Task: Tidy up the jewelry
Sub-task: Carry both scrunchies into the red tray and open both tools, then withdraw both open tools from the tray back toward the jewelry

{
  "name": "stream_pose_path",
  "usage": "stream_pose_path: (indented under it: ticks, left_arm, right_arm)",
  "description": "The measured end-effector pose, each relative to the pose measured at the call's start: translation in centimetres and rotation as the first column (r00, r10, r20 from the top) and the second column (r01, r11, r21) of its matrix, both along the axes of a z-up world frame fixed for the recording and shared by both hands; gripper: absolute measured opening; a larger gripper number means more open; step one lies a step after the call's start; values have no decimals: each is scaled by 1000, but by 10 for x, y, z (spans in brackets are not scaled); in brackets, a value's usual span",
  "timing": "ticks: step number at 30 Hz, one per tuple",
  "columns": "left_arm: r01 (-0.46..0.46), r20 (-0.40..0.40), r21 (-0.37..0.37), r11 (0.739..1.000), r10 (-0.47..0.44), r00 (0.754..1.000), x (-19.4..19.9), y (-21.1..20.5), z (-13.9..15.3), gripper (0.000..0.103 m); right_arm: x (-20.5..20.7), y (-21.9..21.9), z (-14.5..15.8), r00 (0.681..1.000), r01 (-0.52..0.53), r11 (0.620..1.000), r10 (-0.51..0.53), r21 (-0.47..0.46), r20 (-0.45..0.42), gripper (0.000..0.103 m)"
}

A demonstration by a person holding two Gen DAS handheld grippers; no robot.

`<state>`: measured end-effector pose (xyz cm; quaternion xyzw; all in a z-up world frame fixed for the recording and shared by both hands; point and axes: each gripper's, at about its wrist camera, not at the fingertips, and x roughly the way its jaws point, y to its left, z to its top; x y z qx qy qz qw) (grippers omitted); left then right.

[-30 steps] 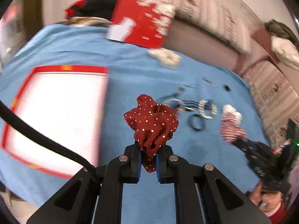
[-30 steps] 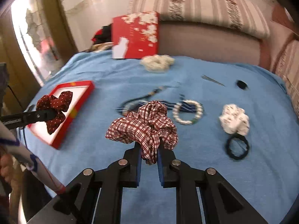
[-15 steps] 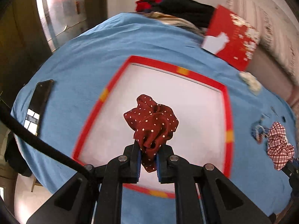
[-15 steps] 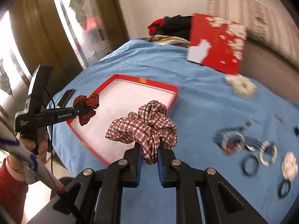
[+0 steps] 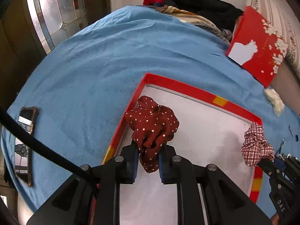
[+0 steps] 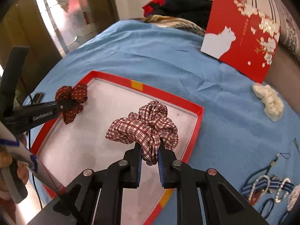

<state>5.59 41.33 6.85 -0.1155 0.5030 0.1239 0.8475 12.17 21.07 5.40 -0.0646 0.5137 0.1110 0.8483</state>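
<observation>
1. Holding the polka-dot scrunchie [image 5: 151,125] clenched in my left gripper [image 5: 148,161], just over the red tray [image 5: 196,91] at its far-left corner.
2. My right gripper [image 6: 149,157] grips the plaid scrunchie [image 6: 144,129], pads pinching a fold, above the tray's white floor nr the right rim.
3. Cream scrunchie [image 6: 269,102] lies on the blue cloth [image 6: 150,56], well apart from the tray.
4. Bracelets & hair ties [image 6: 266,189] sit bunched at far right.
5. Red lid [image 6: 243,31] leans at the back.
</observation>
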Motion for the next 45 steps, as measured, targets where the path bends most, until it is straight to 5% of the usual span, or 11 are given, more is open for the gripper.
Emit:
stream_pose_path:
  ticks: [3,5,7,10,16,22,37,41,45]
  left_arm:
    - [-14,7,-10,1000,14,1000,7,5,-5,21]
    - [-18,16,-24,1000,18,1000,9,6,-5,36]
    - [-19,35,-40,999,20,999,7,6,-3,39]
    - [-16,45,-57,998,19,999,1,4,2,39]
    - [-45,84,-55,997,50,995,-17,-1,23,53]
    - [-59,126,-18,998,61,990,-48,-19,50,54]
    - [121,259,93,988,-142,955,-140,-176,95,61]
    - [78,334,123,989,-115,935,-160,-204,104,79]
    - [54,390,114,992,-95,916,-171,-222,112,87]
  right_arm:
    - [13,-1,-11,1000,12,1000,-12,-6,-16,21]
    - [17,-1,-14,1000,13,1000,-14,-10,-12,26]
    - [17,-1,-14,1000,13,1000,-13,-10,-12,48]
    - [15,-3,-11,1000,12,1000,-12,-5,7,62]
    - [-3,-9,11,999,0,1000,-1,30,40,65]
    - [-55,-40,41,997,8,997,-13,73,72,67]
    - [-195,-173,50,969,219,970,-228,101,89,67]
    - [-224,-208,50,953,277,956,-286,96,99,67]
    - [-246,-233,52,936,323,941,-333,98,112,67]
